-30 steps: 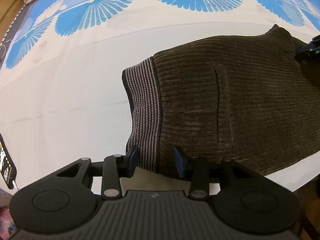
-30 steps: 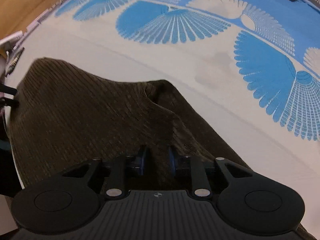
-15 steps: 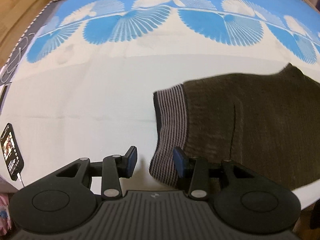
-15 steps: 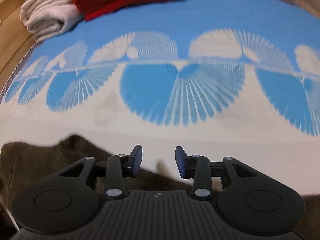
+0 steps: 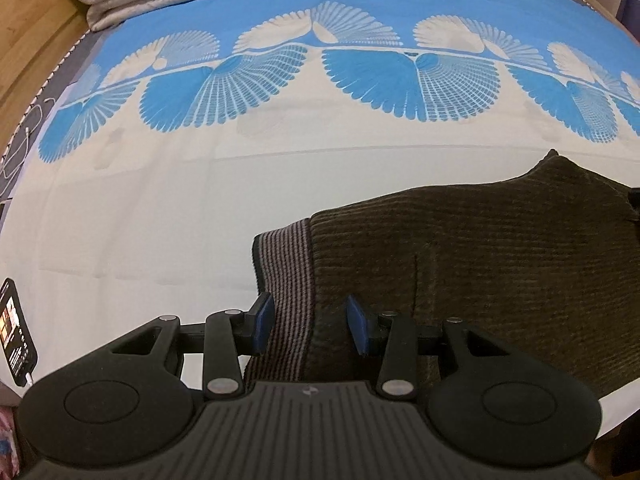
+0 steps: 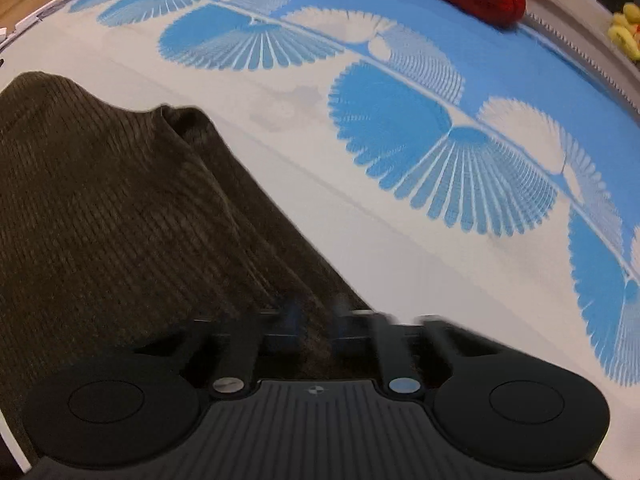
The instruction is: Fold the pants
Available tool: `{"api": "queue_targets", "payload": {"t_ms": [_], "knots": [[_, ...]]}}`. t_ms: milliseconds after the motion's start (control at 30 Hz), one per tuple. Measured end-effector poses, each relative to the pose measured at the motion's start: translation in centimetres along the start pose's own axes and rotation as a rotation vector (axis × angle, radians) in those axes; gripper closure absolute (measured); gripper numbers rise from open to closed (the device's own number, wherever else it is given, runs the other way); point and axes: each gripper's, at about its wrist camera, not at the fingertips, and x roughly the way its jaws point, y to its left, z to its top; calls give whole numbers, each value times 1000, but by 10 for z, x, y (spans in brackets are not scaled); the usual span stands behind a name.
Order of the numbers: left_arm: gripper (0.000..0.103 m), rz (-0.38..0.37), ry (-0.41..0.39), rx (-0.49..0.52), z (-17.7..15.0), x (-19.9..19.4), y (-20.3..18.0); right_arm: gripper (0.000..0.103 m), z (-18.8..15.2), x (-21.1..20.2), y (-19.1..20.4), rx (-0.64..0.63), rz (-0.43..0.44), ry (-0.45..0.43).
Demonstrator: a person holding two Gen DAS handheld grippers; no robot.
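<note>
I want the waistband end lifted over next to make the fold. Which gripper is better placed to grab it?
Left. The left gripper is open with the striped waistband of the pants lying between its fingers. The right gripper sits over the plain end, blurred.

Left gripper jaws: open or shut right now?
Open. The left gripper has a clear gap between its blue pads, straddling the striped waistband of the pants.
</note>
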Motion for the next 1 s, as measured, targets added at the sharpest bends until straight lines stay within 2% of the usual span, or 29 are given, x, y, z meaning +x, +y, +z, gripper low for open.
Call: {"api": "queue_targets", "payload": {"t_ms": [100, 167, 200, 233, 367, 433, 533, 567, 600, 667, 700, 800, 867, 1000], "knots": [[58, -5, -5, -2, 2, -1, -3, 103, 2, -5, -18, 107, -13, -52], [58, -9, -7, 3, 3, -1, -5, 103, 3, -6, -26, 151, -122, -76], [58, -12, -8, 7, 3, -1, -6, 103, 2, -6, -29, 165, -154, -82], [58, -15, -9, 10, 3, -2, -7, 103, 1, -8, -33, 194, -146, -87], [58, -16, -6, 21, 4, -1, -8, 100, 1, -22, -38, 227, 11, -128], [58, -15, 0, 17, 4, 0, -8, 100, 0, -29, -30, 194, 111, -131], [58, -24, -5, 26, 3, -1, -10, 99, -3, -29, -12, 122, 199, -124], [58, -26, -5, 30, 3, -1, -11, 99, -3, -26, -6, 104, 204, -104], [58, -26, -5, 34, 3, -1, -12, 99, -5, -20, -1, 86, 189, -78], [58, -26, -3, 38, 2, -1, -13, 99, -9, 1, 7, 38, 70, 26], [58, -27, -2, 40, 2, -1, -14, 99, -11, 7, 8, 25, 34, 51], [58, -30, -6, 48, 3, -2, -16, 99, -7, 0, 6, 70, 41, 33], [58, -34, -12, 43, 4, -3, -16, 93, -6, -6, 2, 102, 22, 13], [58, -54, -31, 26, 9, -9, -15, 89, -17, -20, -13, 165, -83, 23]]}}
